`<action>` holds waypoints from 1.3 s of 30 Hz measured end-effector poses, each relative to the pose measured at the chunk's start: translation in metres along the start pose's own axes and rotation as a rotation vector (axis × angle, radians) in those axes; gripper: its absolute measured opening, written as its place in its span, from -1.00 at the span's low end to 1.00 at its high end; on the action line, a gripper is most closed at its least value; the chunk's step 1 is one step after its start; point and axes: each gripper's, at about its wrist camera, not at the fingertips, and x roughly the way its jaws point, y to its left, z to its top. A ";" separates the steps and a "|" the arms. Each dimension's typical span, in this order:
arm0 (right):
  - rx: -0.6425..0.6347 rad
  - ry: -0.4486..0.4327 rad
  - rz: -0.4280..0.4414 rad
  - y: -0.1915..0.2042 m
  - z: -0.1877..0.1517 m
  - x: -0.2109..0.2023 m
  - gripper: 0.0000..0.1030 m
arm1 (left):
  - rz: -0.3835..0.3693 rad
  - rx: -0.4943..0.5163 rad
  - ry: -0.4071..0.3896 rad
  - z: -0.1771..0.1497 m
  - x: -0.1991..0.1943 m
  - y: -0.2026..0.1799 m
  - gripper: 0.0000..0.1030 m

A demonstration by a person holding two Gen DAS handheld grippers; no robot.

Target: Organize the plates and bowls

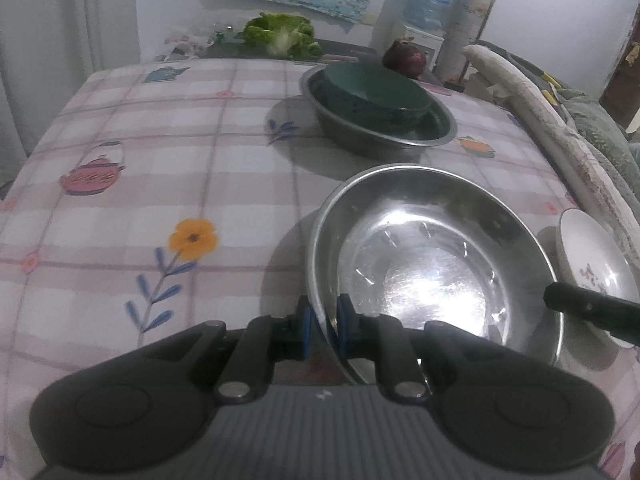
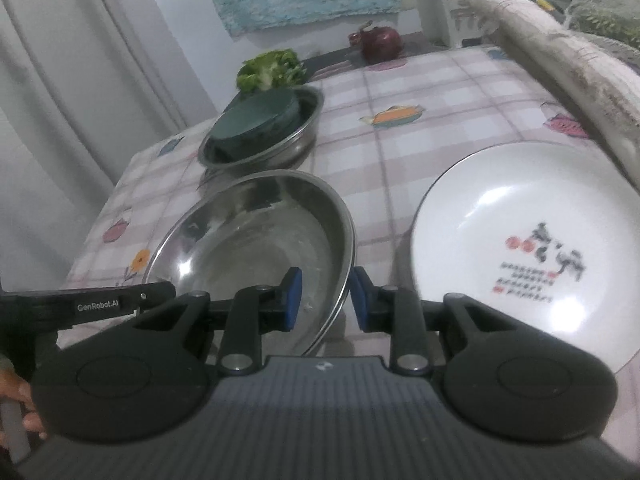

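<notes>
I have the steel bowl [image 1: 436,264] by its near rim, close to the tablecloth's [image 1: 160,152] near edge — my left gripper [image 1: 323,328] clenched on it, my right gripper [image 2: 326,300] straddling the opposite rim, pads not pressing — probably to lift it level.

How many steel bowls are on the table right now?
2. The empty shiny steel bowl sits nearest, its rim between both grippers' pads; the far steel bowl holds a dark green bowl. Others could be out of frame.
</notes>
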 end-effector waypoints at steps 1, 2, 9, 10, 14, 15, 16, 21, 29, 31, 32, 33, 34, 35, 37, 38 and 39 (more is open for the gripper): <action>-0.005 0.006 0.008 0.003 -0.002 0.000 -0.50 | 0.005 -0.005 0.001 -0.001 -0.003 0.004 -0.73; -0.010 0.012 0.015 0.006 -0.003 0.000 -0.50 | 0.010 -0.010 0.001 -0.002 -0.004 0.007 -0.74; -0.072 0.026 0.025 0.029 -0.012 -0.001 -0.50 | 0.034 -0.031 0.006 -0.004 -0.011 0.019 -0.73; -0.073 0.025 0.023 0.030 -0.012 -0.001 -0.50 | 0.037 -0.029 0.005 -0.004 -0.011 0.020 -0.73; -0.049 0.030 0.035 0.026 -0.011 -0.001 -0.50 | 0.050 -0.016 0.002 -0.005 -0.011 0.019 -0.71; -0.041 0.033 0.039 0.024 -0.011 -0.001 -0.50 | 0.051 -0.015 0.001 -0.006 -0.011 0.018 -0.71; -0.035 0.035 0.042 0.024 -0.011 0.000 -0.50 | 0.053 -0.014 -0.001 -0.006 -0.012 0.017 -0.70; -0.017 0.032 0.045 0.020 -0.012 -0.002 -0.47 | 0.070 0.004 -0.017 -0.005 -0.016 0.012 -0.61; 0.016 -0.013 0.034 0.003 -0.008 -0.022 -0.38 | 0.138 0.059 -0.097 -0.002 -0.040 -0.003 -0.16; 0.032 -0.030 0.028 -0.004 -0.008 -0.031 -0.30 | 0.146 0.079 -0.120 -0.001 -0.049 -0.009 -0.15; 0.041 -0.040 0.024 -0.008 -0.007 -0.035 -0.20 | 0.144 0.085 -0.129 -0.001 -0.053 -0.013 -0.14; 0.051 -0.053 0.016 -0.013 -0.007 -0.041 -0.14 | 0.134 0.092 -0.139 0.000 -0.058 -0.016 -0.12; 0.059 -0.068 0.005 -0.018 -0.007 -0.047 -0.06 | 0.118 0.100 -0.151 0.002 -0.063 -0.021 -0.10; 0.066 -0.084 -0.011 -0.024 -0.006 -0.053 -0.04 | 0.100 0.111 -0.163 0.003 -0.068 -0.027 -0.05; 0.078 -0.115 -0.041 -0.035 -0.006 -0.064 -0.01 | 0.067 0.139 -0.179 0.005 -0.075 -0.042 0.03; 0.087 -0.134 -0.060 -0.043 -0.007 -0.070 0.01 | 0.048 0.154 -0.182 0.007 -0.077 -0.050 0.06; 0.097 -0.149 -0.076 -0.050 -0.008 -0.075 0.02 | 0.024 0.173 -0.185 0.009 -0.079 -0.061 0.08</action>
